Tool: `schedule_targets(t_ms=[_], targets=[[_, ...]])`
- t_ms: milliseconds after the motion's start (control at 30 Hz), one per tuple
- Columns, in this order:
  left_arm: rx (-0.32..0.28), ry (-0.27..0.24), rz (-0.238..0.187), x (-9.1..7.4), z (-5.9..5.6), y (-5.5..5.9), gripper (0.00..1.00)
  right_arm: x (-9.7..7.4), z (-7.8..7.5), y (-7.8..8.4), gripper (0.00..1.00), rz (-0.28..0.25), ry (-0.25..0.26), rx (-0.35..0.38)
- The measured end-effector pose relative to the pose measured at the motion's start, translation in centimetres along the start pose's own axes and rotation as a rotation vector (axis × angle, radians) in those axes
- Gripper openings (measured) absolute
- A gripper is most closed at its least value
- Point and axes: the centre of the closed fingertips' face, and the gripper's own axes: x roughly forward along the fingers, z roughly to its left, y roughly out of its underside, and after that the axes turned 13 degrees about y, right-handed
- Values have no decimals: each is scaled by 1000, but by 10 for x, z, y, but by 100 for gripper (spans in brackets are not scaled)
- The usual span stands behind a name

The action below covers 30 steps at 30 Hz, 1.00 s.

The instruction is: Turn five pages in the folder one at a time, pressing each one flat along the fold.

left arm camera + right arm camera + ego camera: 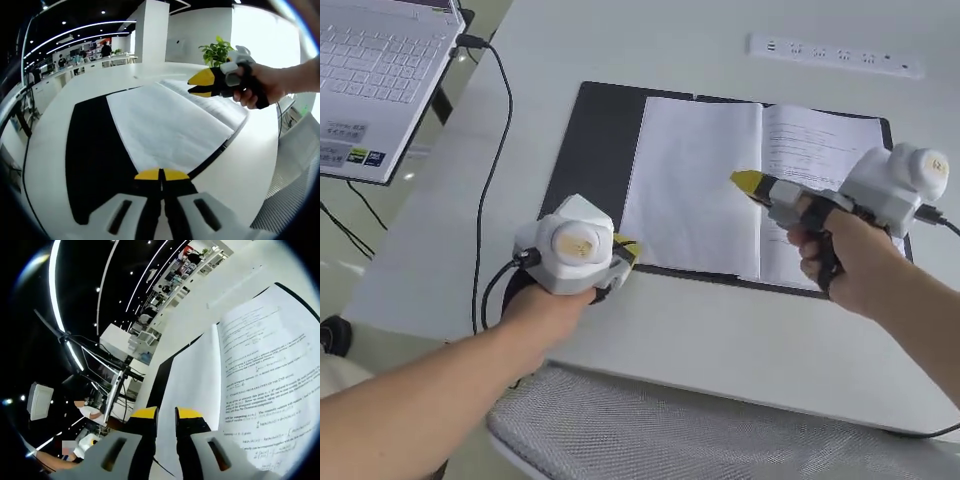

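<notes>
A black folder (590, 140) lies open on the white table (720, 340). A blank white page (690, 180) is on its left and a printed page (820, 150) on its right. My left gripper (625, 248) sits at the folder's front edge, by the blank page's near left corner. In the left gripper view the left gripper (161, 174) is shut and holds nothing, its tips at the near edge of the blank page (160, 125). My right gripper (748, 183) hovers over the fold. In the right gripper view the right gripper (166, 413) is slightly open and holds nothing, above the printed page (265, 370).
A white laptop (370, 70) stands at the far left, with a black cable (490, 170) running along the table. A white power strip (835, 55) lies behind the folder. A grey mesh chair back (670, 440) is below the table's near edge.
</notes>
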Motion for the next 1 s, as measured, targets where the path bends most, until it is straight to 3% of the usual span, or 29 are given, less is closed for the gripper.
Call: schedule_targets(t_ms=[100, 167, 300, 367, 433, 500, 567, 833, 1000], targets=[[-13, -9, -28, -1, 0, -2, 0, 10, -10, -9, 12, 6, -8, 40], [-11, -11, -31, -1, 1, -1, 0, 18, -19, -12, 10, 38, -12, 97], [6, -12, -20, 0, 1, -1, 0, 31, -34, -20, 1, 45, -17, 151], [2, -14, -23, 0, 1, -1, 0, 37, -45, -25, 1, 38, 6, 162], [0, -15, -29, 1, 2, 0, 0, 42, -50, -28, 0, 47, 2, 223], [-3, -17, -33, 0, 1, -1, 0, 46, -64, -33, 0, 29, 48, 258], [-5, -19, -32, 0, 1, -1, 0, 48, -60, -36, 0, 46, 8, 320], [0, -20, -33, 0, 2, 0, 0, 65, -64, -56, 0, 53, 11, 326], [-1, -22, -33, 0, 1, -1, 0, 71, -68, -64, 0, 42, 3, 377]])
